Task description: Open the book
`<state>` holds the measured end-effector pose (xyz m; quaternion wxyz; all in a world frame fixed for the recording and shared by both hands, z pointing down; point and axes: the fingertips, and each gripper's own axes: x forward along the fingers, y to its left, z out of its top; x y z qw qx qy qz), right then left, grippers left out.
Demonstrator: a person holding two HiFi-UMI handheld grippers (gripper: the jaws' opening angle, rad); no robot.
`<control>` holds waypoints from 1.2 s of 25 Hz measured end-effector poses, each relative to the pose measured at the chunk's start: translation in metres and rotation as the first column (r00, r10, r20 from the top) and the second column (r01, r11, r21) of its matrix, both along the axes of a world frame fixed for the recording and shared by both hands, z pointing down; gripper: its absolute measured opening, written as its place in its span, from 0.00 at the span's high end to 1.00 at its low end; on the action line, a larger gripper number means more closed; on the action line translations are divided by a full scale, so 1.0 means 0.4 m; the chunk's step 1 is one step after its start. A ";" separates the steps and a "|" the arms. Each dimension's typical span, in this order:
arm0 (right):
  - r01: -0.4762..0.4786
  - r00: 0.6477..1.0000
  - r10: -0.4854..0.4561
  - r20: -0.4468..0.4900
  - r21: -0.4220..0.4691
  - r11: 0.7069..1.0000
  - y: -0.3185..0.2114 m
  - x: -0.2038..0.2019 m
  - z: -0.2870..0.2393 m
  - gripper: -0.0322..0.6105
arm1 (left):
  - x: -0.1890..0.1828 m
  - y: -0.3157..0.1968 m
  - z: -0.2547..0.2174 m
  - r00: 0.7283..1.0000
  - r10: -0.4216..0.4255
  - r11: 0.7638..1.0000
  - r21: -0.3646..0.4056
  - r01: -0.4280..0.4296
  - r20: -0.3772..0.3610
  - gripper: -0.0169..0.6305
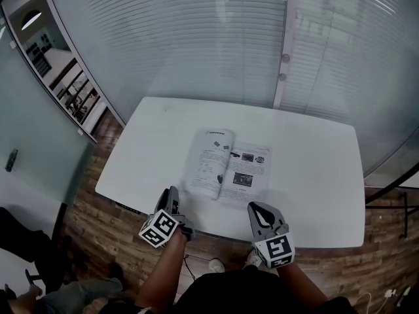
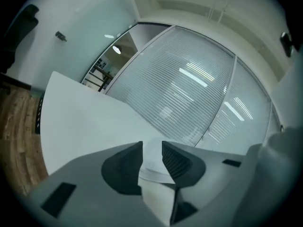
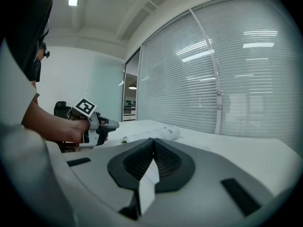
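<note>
book: a thin book [image 1: 229, 169] lies open near the middle of the white table [image 1: 314, 175], toward the person's side. Two printed pages face up, and the right one carries small photographs.
left page: it curves up a little along the spine side and does not look pressed flat; in the right gripper view the pages form a low hump on the tabletop.
left gripper: the left gripper [image 1: 173, 198] sits at the near table edge, just beside the book's lower left corner. Its own view shows the jaws apart with a clear gap. The pads press on nothing, and only the table and what looks like the book's page edge show beyond the gap.
right gripper: the right gripper [image 1: 256, 209] sits at the near table edge, close to the book's lower right corner and apart from it. Its own view shows the jaws closed together with nothing between them.
contact: neither gripper touches the book in any view.
done: judged from the lie of the pages, the opening itself is complete, since the cover is turned and the inside is showing.
left: little, if anything. The raised left page might need flattening, and both grippers would need to draw clear.
risk: the curved left page may fall back over if it is not settled.
</note>
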<state>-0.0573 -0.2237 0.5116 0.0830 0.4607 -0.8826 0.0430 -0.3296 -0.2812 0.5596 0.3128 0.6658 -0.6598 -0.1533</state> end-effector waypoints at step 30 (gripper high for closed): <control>-0.114 0.994 0.113 0.016 0.080 0.990 -0.014 0.122 -0.065 0.94 | 0.484 0.096 -0.128 0.653 0.386 0.828 0.066 -0.556 0.652 0.95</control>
